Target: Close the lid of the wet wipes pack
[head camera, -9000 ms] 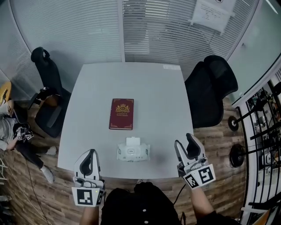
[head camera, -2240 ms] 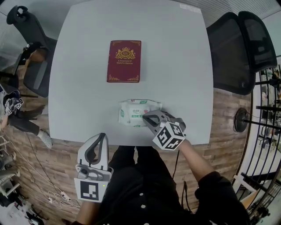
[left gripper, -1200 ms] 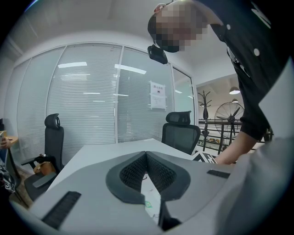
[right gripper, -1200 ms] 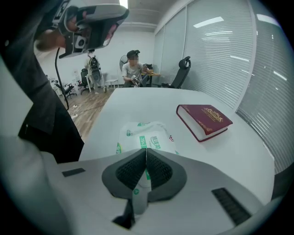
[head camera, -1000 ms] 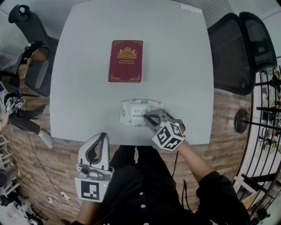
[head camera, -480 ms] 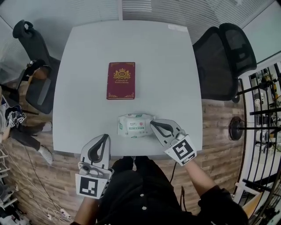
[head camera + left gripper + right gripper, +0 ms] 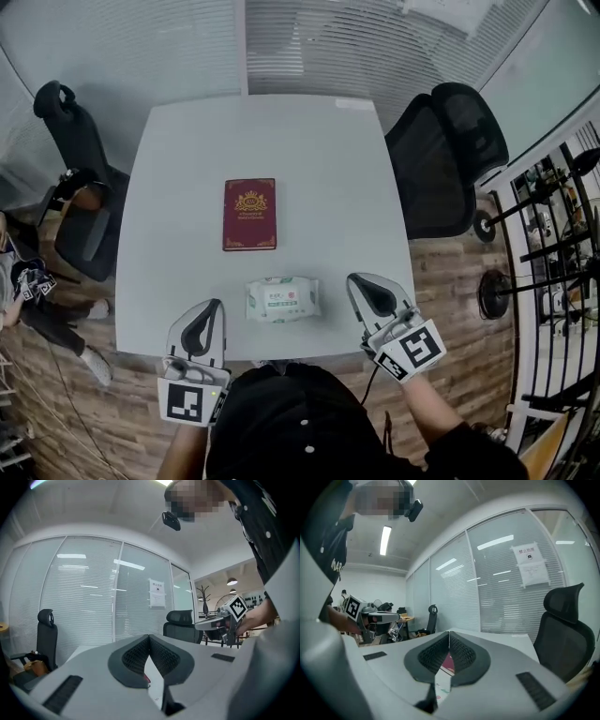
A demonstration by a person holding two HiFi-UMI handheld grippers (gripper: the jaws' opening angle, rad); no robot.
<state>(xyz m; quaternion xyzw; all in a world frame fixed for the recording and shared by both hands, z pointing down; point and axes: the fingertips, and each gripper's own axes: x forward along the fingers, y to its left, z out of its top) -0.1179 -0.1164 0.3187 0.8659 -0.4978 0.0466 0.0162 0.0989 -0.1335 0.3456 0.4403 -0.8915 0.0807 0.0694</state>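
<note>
The wet wipes pack lies flat near the front edge of the white table, with its lid down. My right gripper hovers to the right of the pack, apart from it, jaws shut and empty. At the table's front left edge my left gripper is also shut with nothing in it. In the left gripper view the jaws meet at the tips, and the right gripper shows beyond. The right gripper view shows its own shut jaws and the left gripper at the left.
A dark red book lies mid-table behind the pack. One black office chair stands at the table's right side, another at its left. Glass walls with blinds rise behind the table.
My right gripper has lifted off the pack and drawn away to its right. The left gripper has risen slightly. The head view has pulled back, showing more of the room.
</note>
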